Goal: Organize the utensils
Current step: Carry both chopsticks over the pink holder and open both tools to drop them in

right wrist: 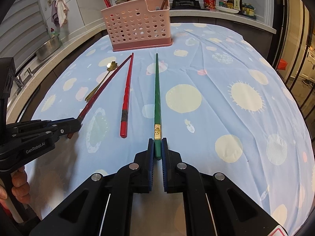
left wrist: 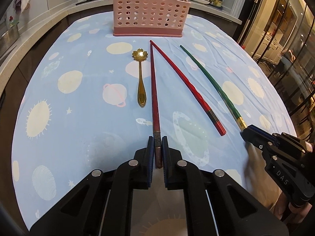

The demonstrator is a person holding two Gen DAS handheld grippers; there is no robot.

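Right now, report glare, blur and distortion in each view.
Left wrist view: glare spot on the gold spoon bowl, fisheye bends the green chopstick, right gripper edge blurred. Right wrist view: sharp, tablecloth edges curved, corners dark.

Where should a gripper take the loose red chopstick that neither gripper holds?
Grip the loose red chopstick at its thick near end, coming from above with fingers astride the shaft. It lies flat on the cloth, apart from its neighbours, and that end is widest.
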